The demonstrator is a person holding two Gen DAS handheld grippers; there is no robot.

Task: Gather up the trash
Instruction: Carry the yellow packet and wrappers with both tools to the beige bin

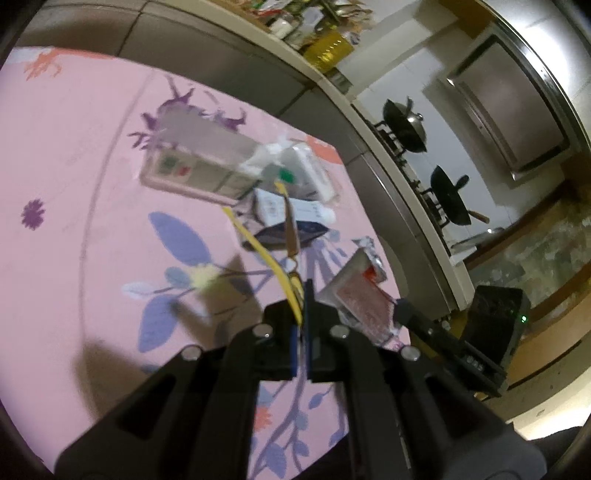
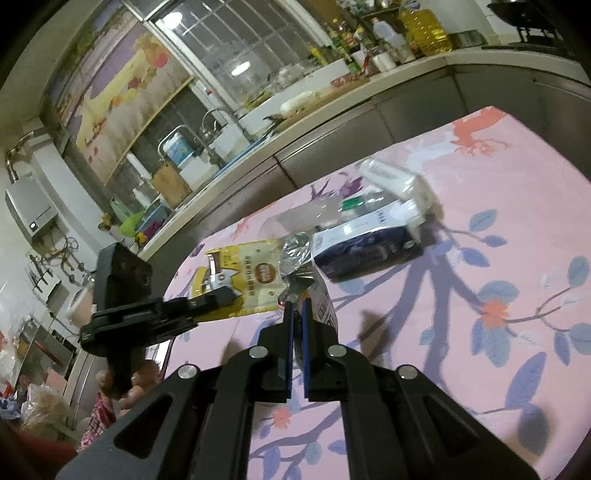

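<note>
Your left gripper [image 1: 303,291] clamps the yellow wrapper [image 2: 245,275]; your right gripper [image 2: 295,308] pinches a foil packet [image 2: 299,254]. Both hang above the pink floral tablecloth [image 2: 480,258], beside the kitchen counter [image 2: 332,122].

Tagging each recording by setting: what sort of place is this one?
A home kitchen, most likely. Two black woks sit on a gas stove, a steel sink tap stands on the counter under a window, and a large yellow cooking-oil bottle is nearby.
</note>
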